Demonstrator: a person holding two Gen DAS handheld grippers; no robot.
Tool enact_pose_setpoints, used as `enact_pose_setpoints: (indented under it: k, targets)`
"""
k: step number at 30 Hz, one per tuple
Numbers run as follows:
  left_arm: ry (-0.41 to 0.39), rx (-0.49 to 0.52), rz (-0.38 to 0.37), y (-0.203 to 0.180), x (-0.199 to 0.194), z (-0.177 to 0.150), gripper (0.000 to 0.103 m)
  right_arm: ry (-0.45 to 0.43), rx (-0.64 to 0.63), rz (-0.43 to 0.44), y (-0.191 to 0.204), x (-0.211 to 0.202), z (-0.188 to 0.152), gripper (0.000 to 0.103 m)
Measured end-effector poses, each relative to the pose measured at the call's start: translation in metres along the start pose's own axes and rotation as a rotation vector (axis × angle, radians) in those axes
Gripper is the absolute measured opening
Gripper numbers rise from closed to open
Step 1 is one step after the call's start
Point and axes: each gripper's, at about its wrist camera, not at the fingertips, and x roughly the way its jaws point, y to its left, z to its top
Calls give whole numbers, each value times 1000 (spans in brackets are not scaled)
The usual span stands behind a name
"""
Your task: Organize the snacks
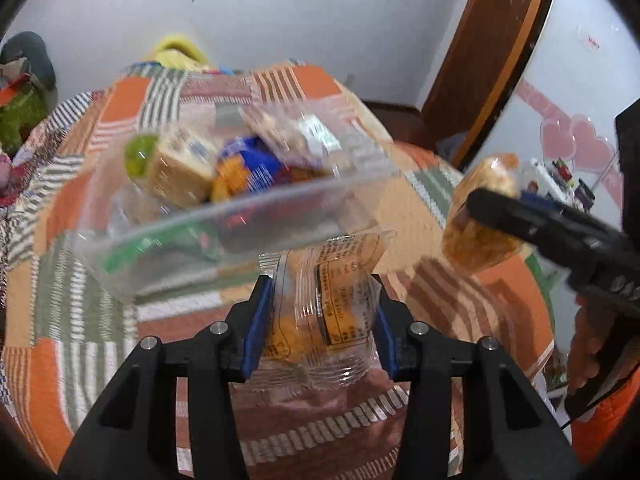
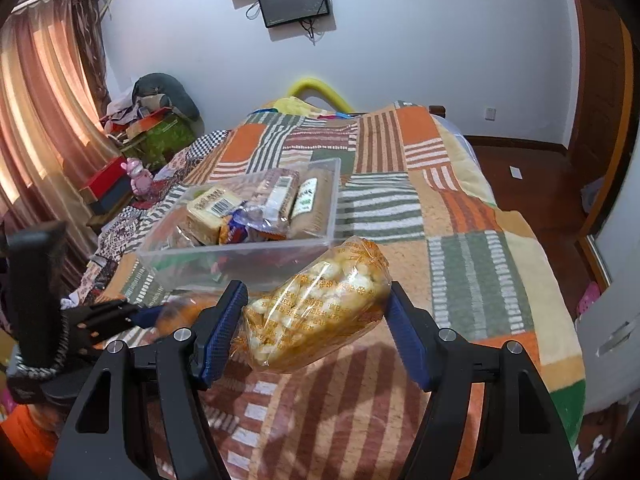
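A clear plastic box [image 1: 224, 216] [image 2: 256, 254] sits on the patchwork bedspread and holds several wrapped snacks. My left gripper [image 1: 320, 320] is shut on a clear-wrapped snack packet [image 1: 328, 300], held just in front of the box's near wall. My right gripper [image 2: 316, 320] is shut on a bag of popcorn-like puffs [image 2: 316, 312], held above the bedspread to the right of the box's near corner. That bag [image 1: 480, 216] and the right gripper also show at the right of the left wrist view. The left gripper shows at the left of the right wrist view [image 2: 120, 316].
The striped bedspread [image 2: 460, 240] covers the bed, which drops off to a wooden floor [image 2: 532, 184] on the right. Boxes and clutter [image 2: 144, 140] lie left of the bed by the curtains. A door frame [image 1: 492, 60] stands at the right.
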Motion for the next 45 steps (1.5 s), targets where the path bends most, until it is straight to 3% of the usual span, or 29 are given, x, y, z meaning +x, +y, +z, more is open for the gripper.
enact_pose_setpoints:
  k: [8,16,22,35,40,45]
  targets:
    - [-114,-41,67,37,-35,30,46,-41,-40,26,23,15,23,66]
    - [-176,-94,158,87,-41,61,46,-72,-106,62,54,42,50,66]
    - [-164,-117,212,116,-20,75,46,-72,-151,77,73,72,66,66]
    - [-117,-136,210,138,27,82,48,17,-214,85,84,126,75,67]
    - [-114,-136,228,140,26,77,63,41,-229,97,83,127,72,68]
    - [-112,-131,209,134,18,73,69,37,-199,106,75,114,73,72]
